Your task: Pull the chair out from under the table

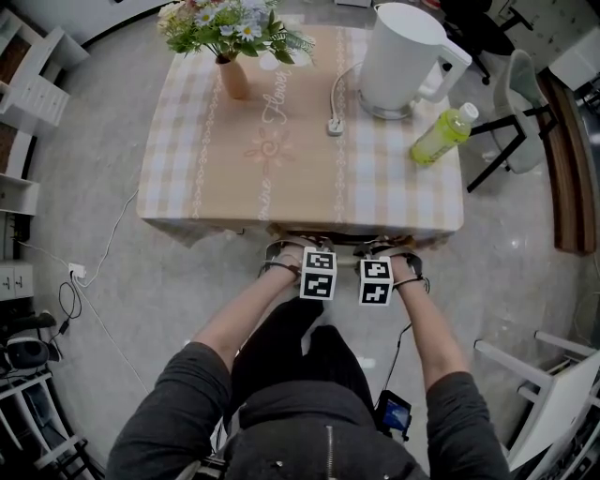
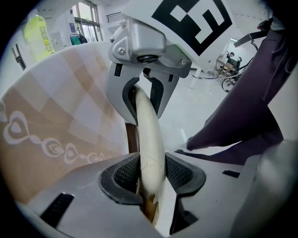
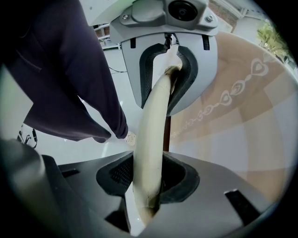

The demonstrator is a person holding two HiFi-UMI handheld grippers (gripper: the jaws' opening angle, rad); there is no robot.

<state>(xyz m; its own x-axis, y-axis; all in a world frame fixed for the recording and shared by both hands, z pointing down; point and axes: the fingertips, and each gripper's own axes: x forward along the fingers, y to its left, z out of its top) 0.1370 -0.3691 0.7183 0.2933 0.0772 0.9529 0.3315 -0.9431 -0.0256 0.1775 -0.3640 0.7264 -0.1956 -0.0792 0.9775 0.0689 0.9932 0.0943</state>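
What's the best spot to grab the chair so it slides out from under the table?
The chair's cream top rail, from above: that thin curved edge sticks out past the table and fits between jaws. The left gripper and right gripper clamp it so.

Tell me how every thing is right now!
chair, tucked under the table, top rail showing
left gripper, shut on the chair
right gripper, shut on the chair
kettle, upright, lid shut
plug, unplugged, lying on the table
bottle, lying on its side, capped
vase, upright, holding flowers
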